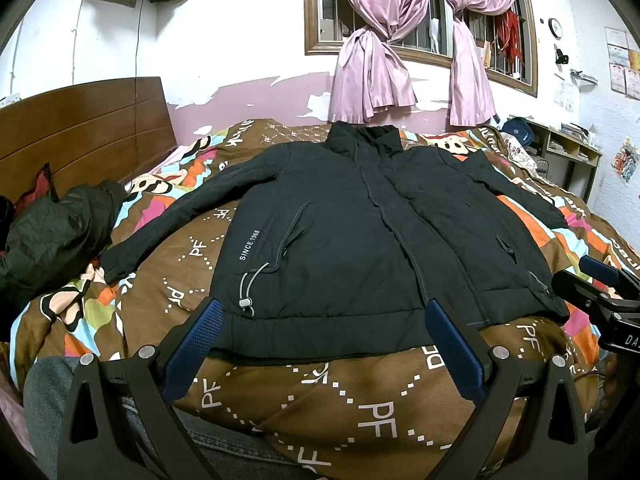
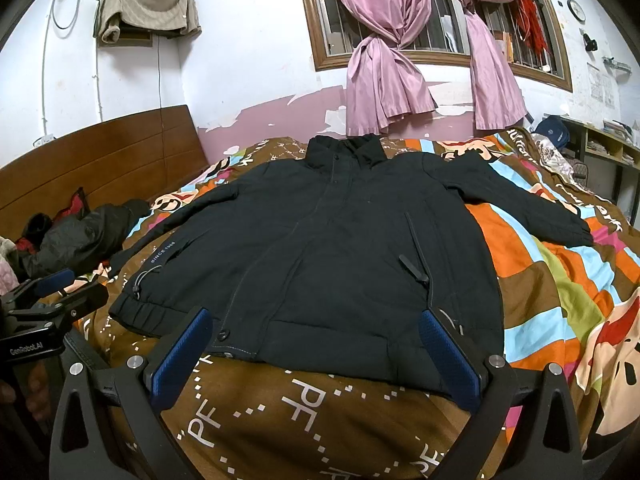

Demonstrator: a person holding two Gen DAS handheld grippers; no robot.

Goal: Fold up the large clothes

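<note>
**Jacket's laid out, time to start folding**

The black jacket lies flat, front up, on the bed, sleeves spread. I'd grab a sleeve cuff first and bring it across the chest, keeping the hem straight. Left gripper and right gripper hover at the hem, fingers wide apart, holding nothing.

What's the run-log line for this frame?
stage: pre-fold | jacket: flat on quilt, front up, sleeves spread | left gripper: open, at hem | right gripper: open, at hem | contact: none
</note>
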